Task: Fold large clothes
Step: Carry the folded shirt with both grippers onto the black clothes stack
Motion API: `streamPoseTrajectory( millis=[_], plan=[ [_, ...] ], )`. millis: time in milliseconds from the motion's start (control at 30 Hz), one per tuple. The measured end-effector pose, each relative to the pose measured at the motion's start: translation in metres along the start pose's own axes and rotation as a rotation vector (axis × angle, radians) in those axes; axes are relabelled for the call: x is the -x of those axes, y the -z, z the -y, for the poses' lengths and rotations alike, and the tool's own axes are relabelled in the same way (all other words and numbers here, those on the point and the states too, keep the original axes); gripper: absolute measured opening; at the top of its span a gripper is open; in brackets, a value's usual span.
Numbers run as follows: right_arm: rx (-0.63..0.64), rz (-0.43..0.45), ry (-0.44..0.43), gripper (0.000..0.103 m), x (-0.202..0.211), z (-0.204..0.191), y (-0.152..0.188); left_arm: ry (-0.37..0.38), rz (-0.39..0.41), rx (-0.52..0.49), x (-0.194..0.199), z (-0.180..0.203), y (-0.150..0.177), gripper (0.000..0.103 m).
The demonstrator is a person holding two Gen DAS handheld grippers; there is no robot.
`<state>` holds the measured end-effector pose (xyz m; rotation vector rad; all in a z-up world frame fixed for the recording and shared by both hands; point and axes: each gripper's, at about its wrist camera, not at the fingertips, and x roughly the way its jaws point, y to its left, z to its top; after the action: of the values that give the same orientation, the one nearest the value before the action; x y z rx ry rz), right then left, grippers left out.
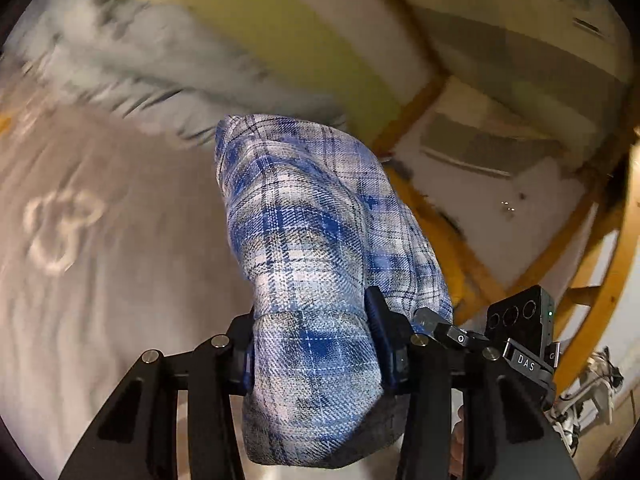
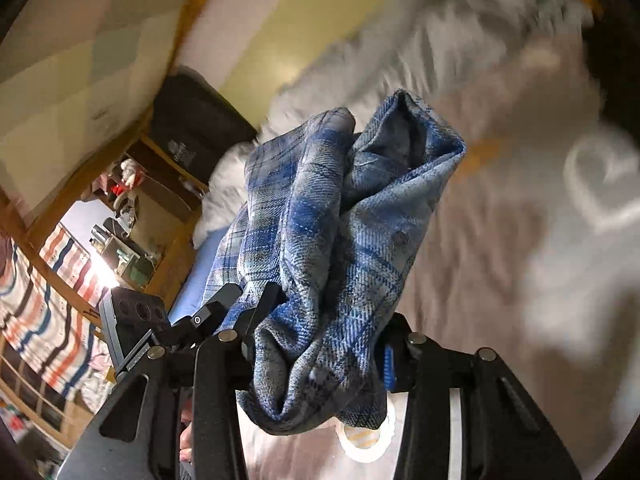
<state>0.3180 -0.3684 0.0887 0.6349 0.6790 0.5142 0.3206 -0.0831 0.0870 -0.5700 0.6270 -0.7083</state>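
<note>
Both claws clamp the plaid shirt [image 1: 312, 248] mid-frame above the bed [image 1: 100, 280], left claw [image 1: 312, 356] and right claw [image 2: 316, 344] each closed on a bunched wad, so I'd pull them apart to tension an edge before laying it flat.

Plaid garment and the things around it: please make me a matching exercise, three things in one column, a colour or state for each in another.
Things:
1. plaid garment
2. bed cover
3. fluffy blanket

Descriptions:
A. pale grey, shaggy, lying behind
B. blue and white, clamped by the left gripper and the right gripper
C. beige with white heart prints

Pairs: 1-B, 2-C, 3-A
</note>
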Motion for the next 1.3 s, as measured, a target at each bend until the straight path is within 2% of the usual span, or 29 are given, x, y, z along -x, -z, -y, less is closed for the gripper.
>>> streamPoseTrajectory(
  millis=[100,233,400,567,667,767,833,900,933,967,1033,1167,1300],
  plan=[
    [0.05,0.08,0.032,0.041,0.054,-0.011,-0.022,0.074,0.009,-0.054,-0.016,0.046,-0.013,0.048],
    [0.097,0.182,0.105,0.042,0.127,-0.009,-0.049,0.16,0.002,-0.105,-0.058,0.119,-0.023,0.048],
    [0.091,0.265,0.198,0.043,0.2,0.022,-0.087,0.234,-0.025,-0.145,-0.131,0.188,-0.026,0.048],
    [0.066,0.332,0.301,0.043,0.246,0.069,-0.12,0.282,-0.058,-0.113,-0.219,0.226,-0.021,0.048],
    [0.03,0.351,0.355,0.044,0.254,0.11,-0.14,0.264,-0.094,-0.109,-0.277,0.236,-0.016,0.048],
    [-0.021,0.34,0.409,0.044,0.253,0.16,-0.158,0.208,-0.146,-0.115,-0.337,0.238,-0.003,0.048],
    [-0.051,0.32,0.462,0.044,0.252,0.195,-0.165,0.145,-0.204,-0.094,-0.374,0.23,0.01,0.049],
    [-0.09,0.276,0.561,0.039,0.231,0.229,-0.166,0.011,-0.331,-0.075,-0.418,0.211,0.028,0.052],
    [-0.12,0.234,0.59,0.039,0.223,0.245,-0.169,-0.014,-0.35,-0.056,-0.433,0.199,0.037,0.054],
    [-0.162,0.187,0.607,0.039,0.21,0.265,-0.168,-0.012,-0.328,-0.053,-0.438,0.19,0.04,0.055],
    [-0.167,0.187,0.58,0.042,0.194,0.285,-0.162,-0.036,-0.312,-0.082,-0.445,0.183,0.041,0.057],
    [-0.087,0.187,0.616,0.043,0.177,0.289,-0.157,-0.076,-0.321,-0.089,-0.453,0.168,0.044,0.061],
    [-0.094,0.163,0.651,0.043,0.179,0.29,-0.156,-0.102,-0.353,-0.093,-0.445,0.168,0.047,0.071]
  ],
)
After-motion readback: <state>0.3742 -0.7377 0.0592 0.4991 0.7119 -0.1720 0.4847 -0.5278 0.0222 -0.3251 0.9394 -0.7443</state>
